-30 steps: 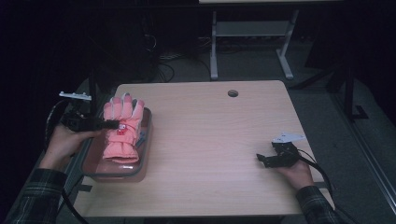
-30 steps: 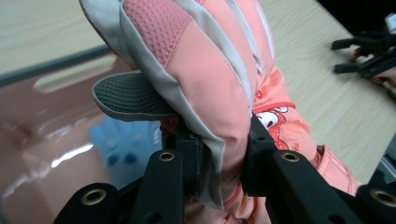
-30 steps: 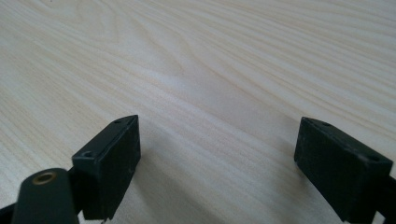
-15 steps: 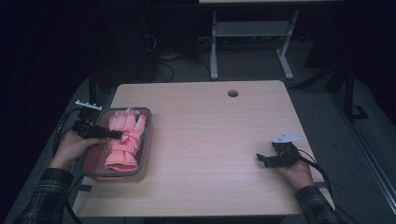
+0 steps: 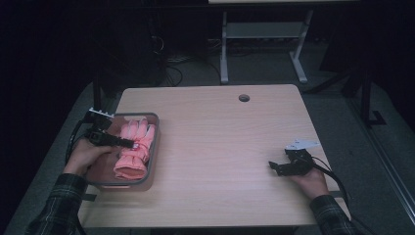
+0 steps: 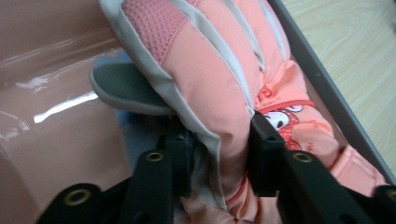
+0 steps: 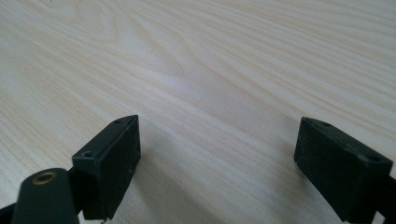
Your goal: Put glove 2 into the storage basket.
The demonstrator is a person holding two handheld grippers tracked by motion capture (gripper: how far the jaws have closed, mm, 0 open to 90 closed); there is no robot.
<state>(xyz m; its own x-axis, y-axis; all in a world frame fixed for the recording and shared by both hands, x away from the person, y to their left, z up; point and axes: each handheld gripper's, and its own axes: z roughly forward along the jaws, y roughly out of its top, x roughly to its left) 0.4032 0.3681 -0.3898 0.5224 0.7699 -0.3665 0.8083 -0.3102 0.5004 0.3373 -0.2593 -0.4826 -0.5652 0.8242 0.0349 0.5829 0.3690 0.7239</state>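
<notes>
A pink-orange glove (image 5: 135,147) with white seams lies in a grey-rimmed tray (image 5: 152,161) at the table's left side. My left gripper (image 5: 128,143) is over the tray, its jaws shut on a fold of the glove (image 6: 219,107). The glove's grey thumb (image 6: 119,86) sticks out to the left in the left gripper view. My right gripper (image 5: 275,167) rests low on the bare wood at the right, open with nothing between its fingers (image 7: 112,161).
The tray has a glossy pink floor (image 6: 51,102). A round cable hole (image 5: 243,98) sits at the table's far edge. A white desk frame (image 5: 264,39) stands on the floor beyond the table.
My left gripper has lowered and drawn toward the near side with the glove, which now lies flatter in the tray. The right gripper has stayed put.
</notes>
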